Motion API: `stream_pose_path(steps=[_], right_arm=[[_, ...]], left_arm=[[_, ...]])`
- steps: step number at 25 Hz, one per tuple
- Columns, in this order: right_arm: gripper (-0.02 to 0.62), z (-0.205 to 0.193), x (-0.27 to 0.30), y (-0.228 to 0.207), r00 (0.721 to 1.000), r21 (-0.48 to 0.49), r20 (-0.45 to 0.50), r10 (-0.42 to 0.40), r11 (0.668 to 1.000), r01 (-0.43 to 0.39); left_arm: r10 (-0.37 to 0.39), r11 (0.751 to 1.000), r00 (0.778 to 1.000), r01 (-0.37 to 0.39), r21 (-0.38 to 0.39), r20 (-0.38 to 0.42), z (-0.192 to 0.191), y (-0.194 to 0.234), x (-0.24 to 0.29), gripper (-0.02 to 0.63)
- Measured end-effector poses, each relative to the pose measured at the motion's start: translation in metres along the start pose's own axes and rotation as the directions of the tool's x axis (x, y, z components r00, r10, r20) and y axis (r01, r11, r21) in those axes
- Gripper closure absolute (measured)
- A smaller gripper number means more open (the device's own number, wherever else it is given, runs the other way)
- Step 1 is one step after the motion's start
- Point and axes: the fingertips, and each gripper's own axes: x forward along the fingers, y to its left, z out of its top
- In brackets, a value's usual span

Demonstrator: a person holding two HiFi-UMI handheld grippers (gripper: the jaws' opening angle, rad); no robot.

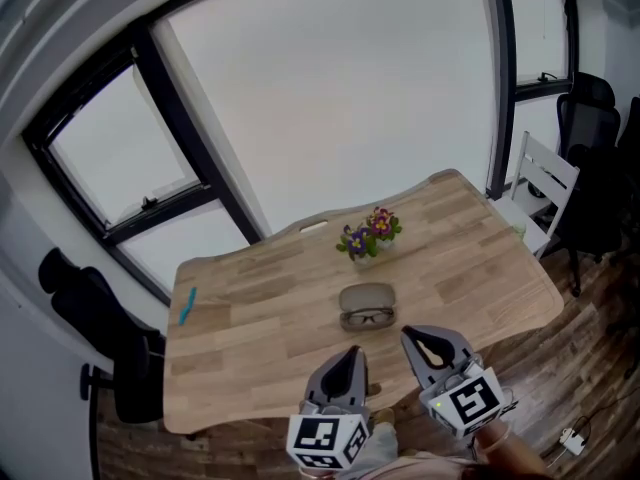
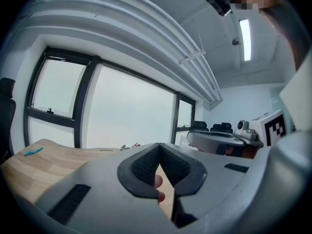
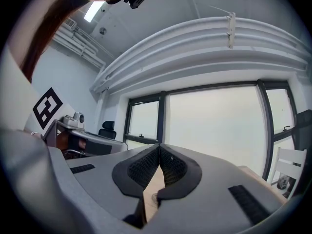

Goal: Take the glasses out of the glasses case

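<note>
Both claws, left gripper (image 1: 351, 356) and right gripper (image 1: 413, 338), are pinched closed on nothing and hover at the table's (image 1: 250, 308) near edge. The glasses (image 1: 368, 317) lie in the open glasses case (image 1: 367, 294) just ahead, so the reach probably has not begun.

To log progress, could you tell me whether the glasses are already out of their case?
No, the glasses lie inside the open glasses case on the table.

Left gripper (image 1: 350, 355), right gripper (image 1: 416, 337): jaws together

Head: high over desk (image 1: 250, 308) near edge, steeply down | gripper views: low, facing windows (image 1: 330, 98) | shared: desk, windows
</note>
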Motion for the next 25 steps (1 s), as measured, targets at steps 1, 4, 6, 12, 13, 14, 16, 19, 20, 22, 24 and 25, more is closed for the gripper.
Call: stream_pose_path(steps=[1,4,6,12,13,14,16,19,20,22,24,25], right_arm=[[0.595,-0.001,0.005,-0.002,1.000,0.003,-0.003,-0.003,1.000,0.003],[0.595,-0.006,0.019,-0.008,1.000,0.000,-0.014,-0.011,1.000,0.011],[0.595,-0.010,0.027,-0.013,1.000,-0.005,-0.025,-0.016,1.000,0.016],[0.594,-0.020,0.056,-0.019,0.999,0.014,-0.052,-0.011,1.000,0.011],[0.594,-0.023,0.061,-0.020,0.998,0.013,-0.058,-0.011,1.000,0.011],[0.594,-0.025,0.066,-0.021,0.998,0.012,-0.063,-0.011,1.000,0.012],[0.594,-0.029,0.077,-0.024,0.997,0.016,-0.076,-0.014,1.000,0.015],[0.594,-0.037,0.093,-0.028,0.995,0.018,-0.101,-0.019,1.000,0.021],[0.594,-0.039,0.098,-0.030,0.994,0.013,-0.111,-0.021,1.000,0.023],[0.594,-0.045,0.106,-0.032,0.992,0.008,-0.126,-0.026,1.000,0.027],[0.594,-0.050,0.113,-0.033,0.990,0.000,-0.140,-0.033,0.999,0.033],[0.594,-0.052,0.116,-0.034,0.989,-0.004,-0.145,-0.038,0.999,0.037]], left_arm=[[-0.003,1.000,1.000,0.003,-0.001,-0.002,0.001,0.004,0.004,0.606],[-0.008,1.000,1.000,0.008,0.002,-0.007,0.001,0.016,0.014,0.606],[-0.014,1.000,1.000,0.014,-0.002,-0.012,0.000,0.023,0.020,0.606],[-0.033,0.999,0.999,0.032,-0.004,-0.038,-0.002,0.047,0.040,0.606],[-0.036,0.999,0.998,0.036,-0.004,-0.043,-0.002,0.052,0.043,0.606],[-0.039,0.999,0.998,0.039,-0.003,-0.047,-0.003,0.056,0.047,0.606],[-0.046,0.999,0.997,0.045,-0.006,-0.057,-0.004,0.065,0.055,0.606],[-0.059,0.998,0.996,0.059,-0.011,-0.069,-0.005,0.076,0.066,0.606],[-0.064,0.998,0.995,0.064,-0.011,-0.073,-0.006,0.080,0.069,0.606],[-0.073,0.997,0.994,0.073,-0.010,-0.081,-0.008,0.087,0.075,0.606],[-0.080,0.997,0.993,0.079,-0.012,-0.089,-0.010,0.094,0.081,0.606],[-0.084,0.996,0.992,0.083,-0.014,-0.092,-0.012,0.097,0.083,0.606]])
